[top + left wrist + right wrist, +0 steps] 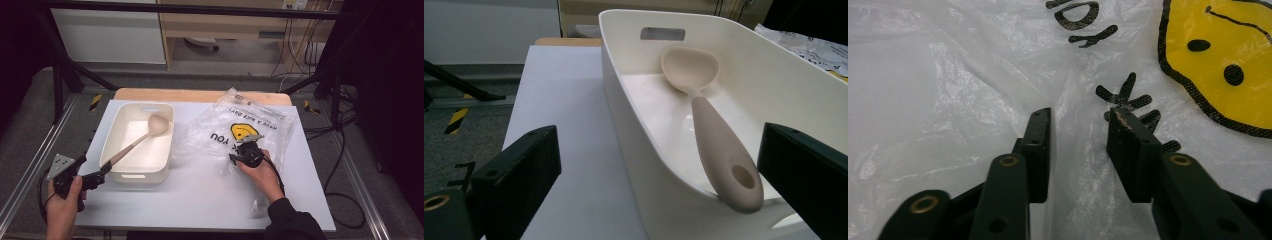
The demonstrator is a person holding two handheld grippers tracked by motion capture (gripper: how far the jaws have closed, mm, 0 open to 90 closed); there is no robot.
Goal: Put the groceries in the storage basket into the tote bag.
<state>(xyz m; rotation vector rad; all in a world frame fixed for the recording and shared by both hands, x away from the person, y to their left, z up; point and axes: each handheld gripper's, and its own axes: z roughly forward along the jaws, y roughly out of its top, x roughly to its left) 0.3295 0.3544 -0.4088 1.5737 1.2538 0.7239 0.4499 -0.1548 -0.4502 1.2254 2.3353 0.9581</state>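
Observation:
A beige spoon (145, 135) lies slanted in a cream tub (137, 176), its bowl toward the far wall and its handle over the near rim. My left gripper (101, 173) is at that handle end. In the left gripper view the jaws stand wide apart, open (659, 145), with the spoon handle (721, 150) between them and nearer the right jaw, above the tub (774, 75). My right gripper (236, 152) rests on a clear plastic bag (255, 117) with a yellow face. Its jaws (1080, 115) are narrowed with a raised fold of the bag (948, 75) between them and a gap still showing.
The tub and bag lie on a white sheet (200, 200) over a wooden table, with metal rails along both sides. Black frame legs and cables stand beyond the far edge. The bag spreads across the right half, its printed face (1218, 65) just beyond the right jaws.

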